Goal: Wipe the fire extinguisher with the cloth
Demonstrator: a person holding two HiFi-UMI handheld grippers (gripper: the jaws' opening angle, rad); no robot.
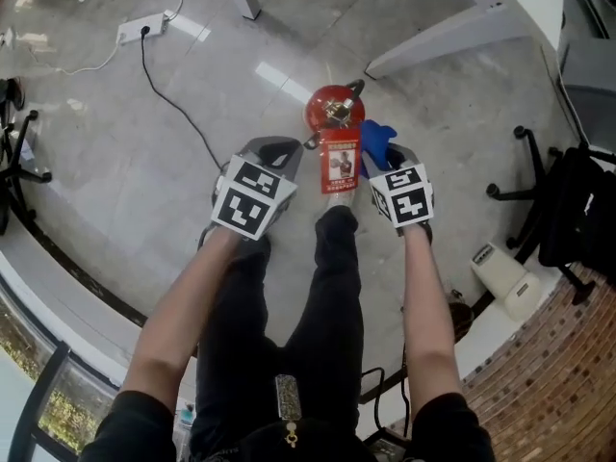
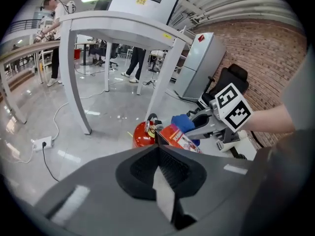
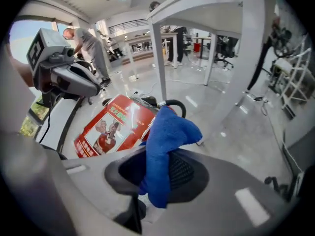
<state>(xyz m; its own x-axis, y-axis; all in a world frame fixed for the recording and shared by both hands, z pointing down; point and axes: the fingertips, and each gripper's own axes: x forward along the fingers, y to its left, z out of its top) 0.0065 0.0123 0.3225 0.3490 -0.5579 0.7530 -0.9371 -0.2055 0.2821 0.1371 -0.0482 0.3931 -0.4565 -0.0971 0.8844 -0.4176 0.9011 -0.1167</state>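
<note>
A red fire extinguisher (image 1: 334, 110) stands upright on the grey floor just ahead of the person's feet. A red printed label card (image 1: 339, 166) hangs from it and lies tilted face up. My left gripper (image 1: 306, 145) is shut, its tips pinching the card's (image 2: 180, 136) near corner beside the extinguisher (image 2: 141, 135). From the right, my right gripper (image 1: 381, 162) is shut on a blue cloth (image 1: 375, 141). The cloth (image 3: 170, 132) bunches up above the jaws, close over the card (image 3: 110, 127) and the extinguisher's black hose (image 3: 173, 103).
White table legs (image 1: 452, 35) stand beyond the extinguisher. A power strip (image 1: 141, 29) with a black cable (image 1: 178, 109) lies at the far left. A black office chair (image 1: 568, 210) and a white box (image 1: 505, 279) are at the right. People stand far off (image 2: 54, 28).
</note>
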